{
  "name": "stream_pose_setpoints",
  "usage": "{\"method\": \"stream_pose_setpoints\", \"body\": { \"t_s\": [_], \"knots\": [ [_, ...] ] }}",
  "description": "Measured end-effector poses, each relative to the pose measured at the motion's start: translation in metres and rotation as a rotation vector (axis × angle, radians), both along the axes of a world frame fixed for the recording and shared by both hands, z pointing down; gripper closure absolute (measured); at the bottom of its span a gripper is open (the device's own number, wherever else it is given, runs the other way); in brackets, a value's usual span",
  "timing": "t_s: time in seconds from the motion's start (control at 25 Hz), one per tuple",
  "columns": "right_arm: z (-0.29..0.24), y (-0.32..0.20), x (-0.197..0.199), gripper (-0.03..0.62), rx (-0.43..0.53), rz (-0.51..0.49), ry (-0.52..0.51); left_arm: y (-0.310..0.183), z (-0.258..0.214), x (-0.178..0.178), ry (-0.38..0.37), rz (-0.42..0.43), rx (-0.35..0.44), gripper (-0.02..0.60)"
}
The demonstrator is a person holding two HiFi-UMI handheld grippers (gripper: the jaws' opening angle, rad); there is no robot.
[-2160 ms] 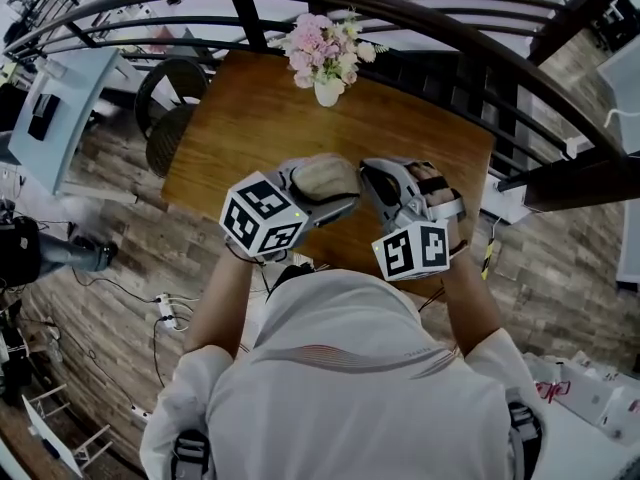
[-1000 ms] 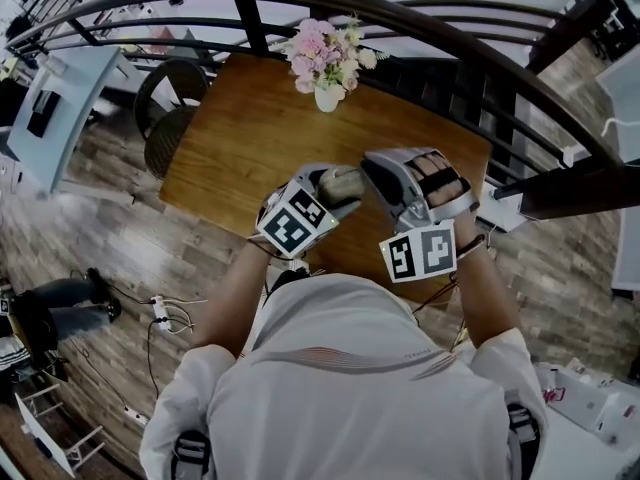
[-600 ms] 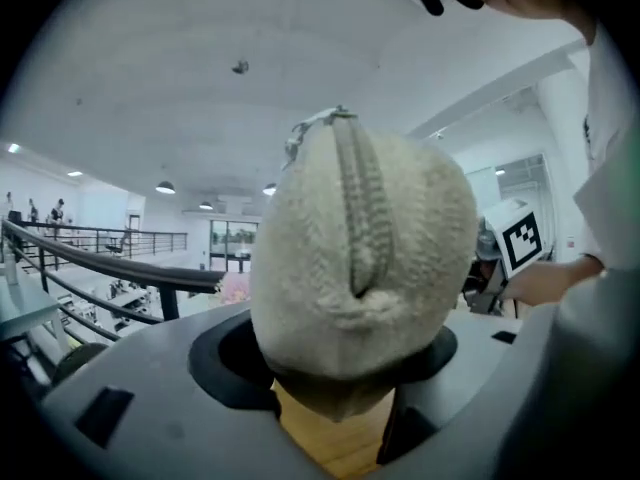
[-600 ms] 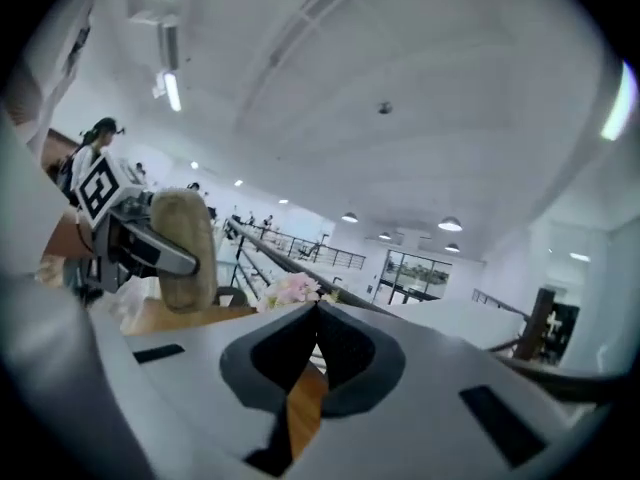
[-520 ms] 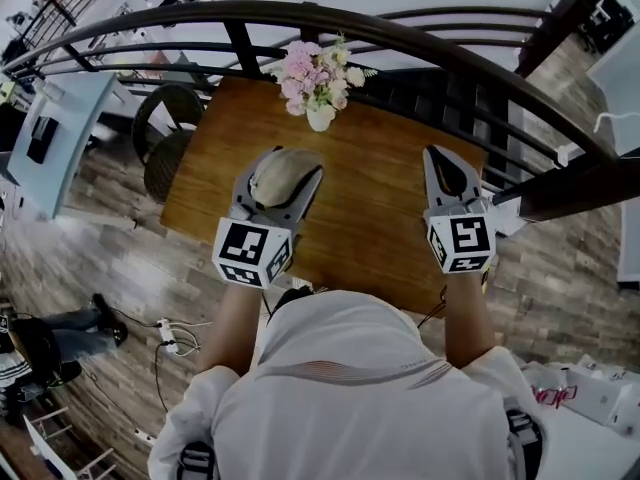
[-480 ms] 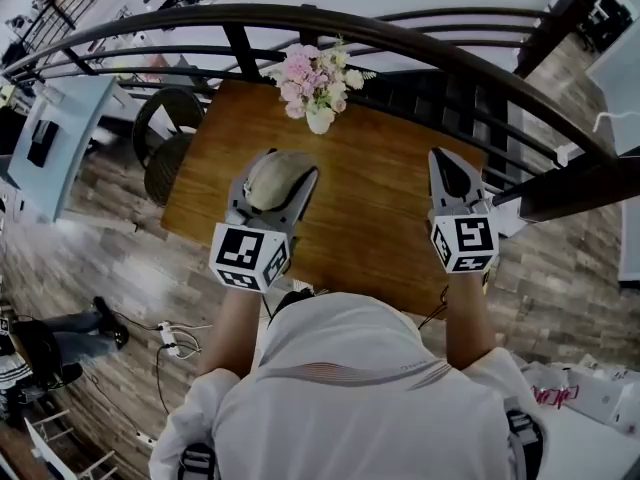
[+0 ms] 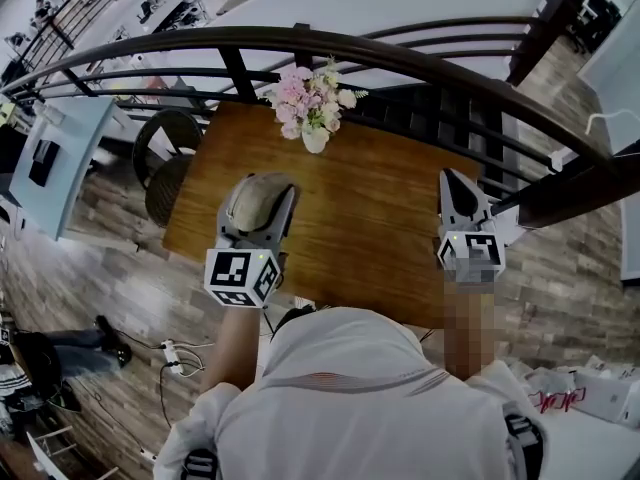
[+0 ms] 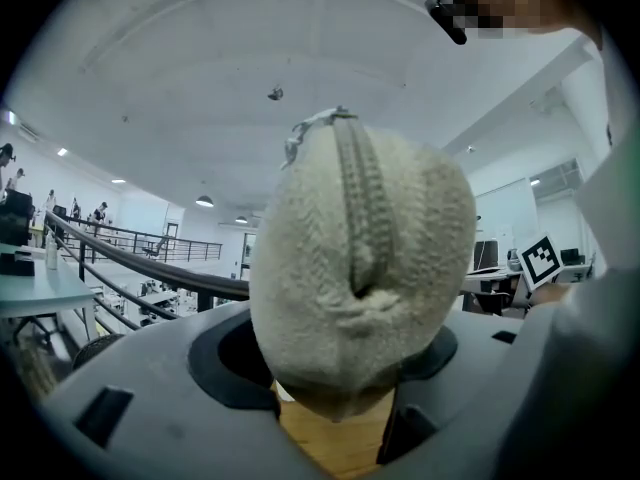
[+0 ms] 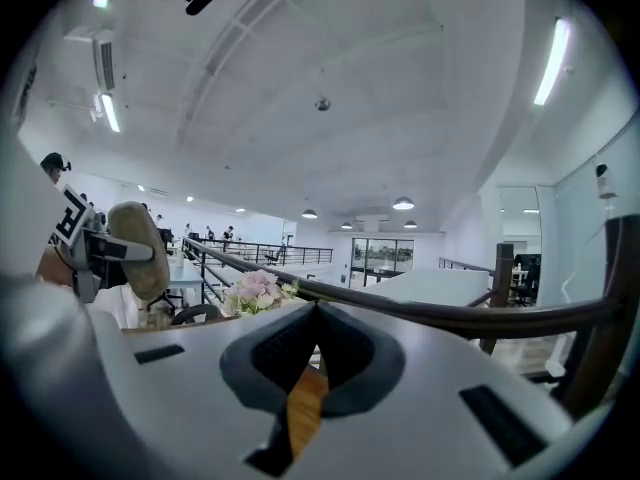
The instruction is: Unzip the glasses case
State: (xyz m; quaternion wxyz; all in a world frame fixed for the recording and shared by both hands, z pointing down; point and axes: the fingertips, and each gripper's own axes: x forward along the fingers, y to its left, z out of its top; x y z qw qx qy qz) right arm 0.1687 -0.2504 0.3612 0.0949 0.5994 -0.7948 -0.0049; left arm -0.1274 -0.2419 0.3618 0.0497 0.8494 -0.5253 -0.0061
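A beige fabric glasses case [image 7: 257, 205] is held above the wooden table [image 7: 370, 218], with my left gripper [image 7: 262, 184] shut on its two sides. In the left gripper view the case [image 8: 400, 238] fills the middle between the jaws of that gripper [image 8: 340, 353]. Its zipper [image 8: 362, 208] runs up the centre, with a metal pull [image 8: 300, 140] at the far top and a small gap at the near end. My right gripper [image 7: 450, 176] hangs over the table's right side, shut and holding nothing. Its closed tips [image 9: 318, 310] point toward the railing, and the case [image 9: 140, 248] shows far left.
A white vase of pink flowers [image 7: 312, 103] stands at the table's far edge. A dark curved railing [image 7: 420, 58] runs behind the table. A round chair [image 7: 165, 138] sits at the left, below the table's level. A person's torso fills the lower head view.
The two grippers, close together around the case before, have parted. The left one carried the case left and away from me; the right one moved right, rolled and shut on nothing.
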Motion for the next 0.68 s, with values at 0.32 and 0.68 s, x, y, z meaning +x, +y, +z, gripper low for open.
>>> {"method": "stream_pose_setpoints", "body": {
  "t_s": [0.32,0.68],
  "knots": [
    [0.0006,0.004,-0.0049,0.543,-0.005,-0.028,-0.012,0.0049,0.0019,0.0104,0.031,0.033,-0.024,0.295],
    [0.007,0.0034,-0.0098,0.543,-0.026,-0.042,-0.004,0.0033,0.0065,0.0107,0.021,0.037,-0.039,0.295]
  ]
}}
